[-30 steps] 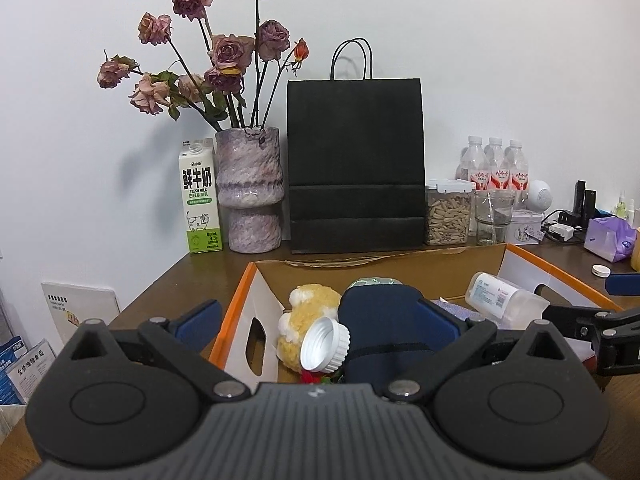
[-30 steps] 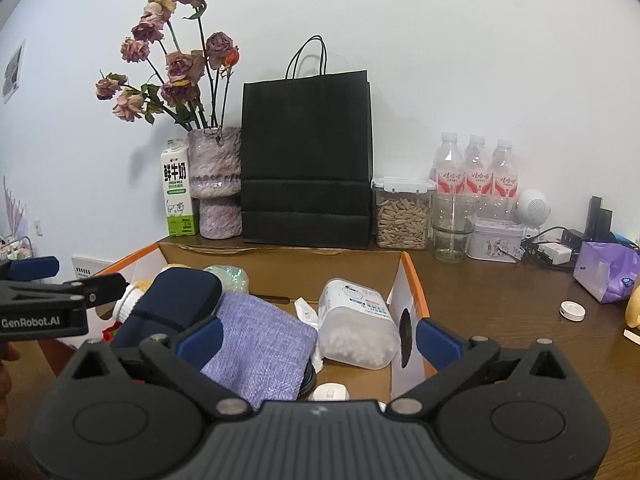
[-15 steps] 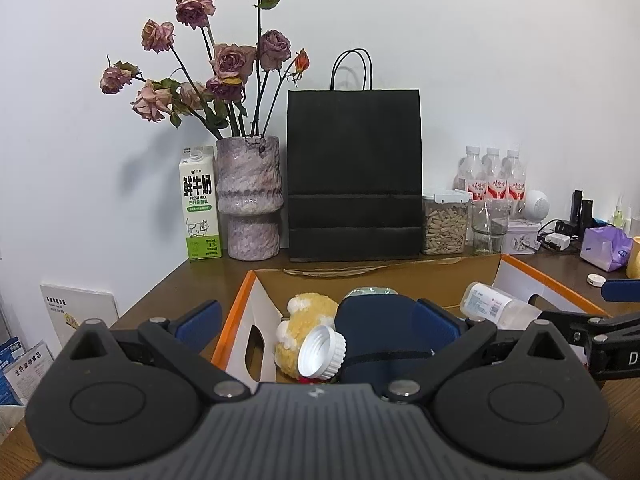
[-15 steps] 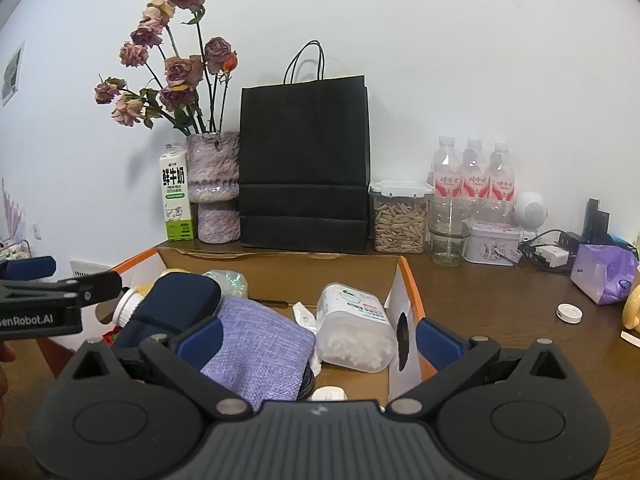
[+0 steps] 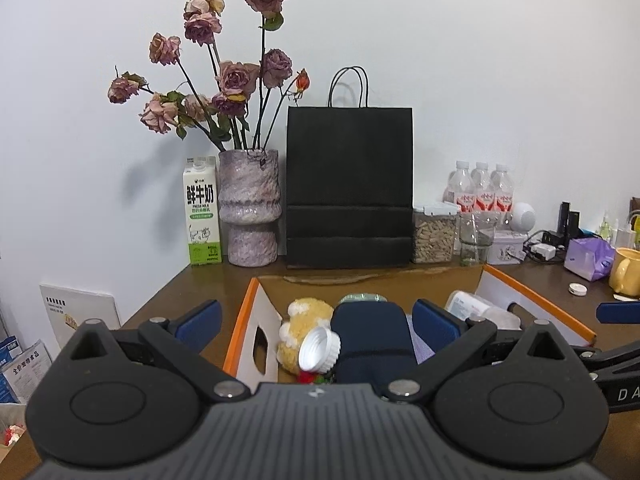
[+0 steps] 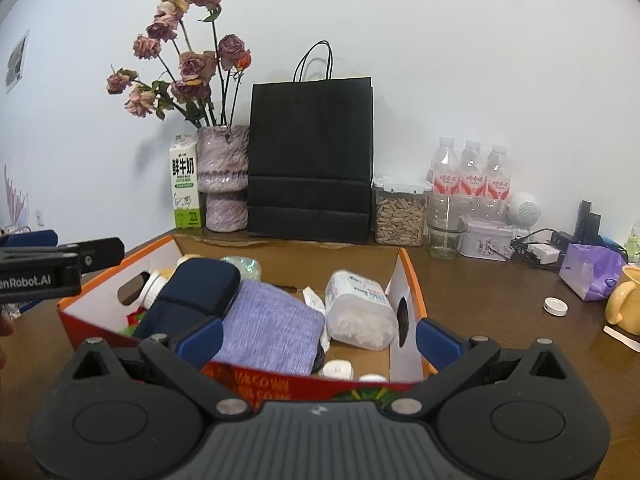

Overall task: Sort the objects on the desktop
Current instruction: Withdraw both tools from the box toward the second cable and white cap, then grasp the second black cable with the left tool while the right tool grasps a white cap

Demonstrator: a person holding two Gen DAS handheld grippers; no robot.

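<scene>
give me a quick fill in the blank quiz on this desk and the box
1. The paper bag against the wall is ____ in colour.
2. The milk carton stands directly left of the ____ holding the dried roses.
3. Inside the cardboard box, the folded cloth is ____ in colour.
4. The number of water bottles behind the glass jar is ____.

Missing words: black; vase; purple; three

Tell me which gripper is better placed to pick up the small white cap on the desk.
Right, probably. The white cap lies right of the box, on the open right gripper's side. The open left gripper hangs over the box's left end.
</scene>
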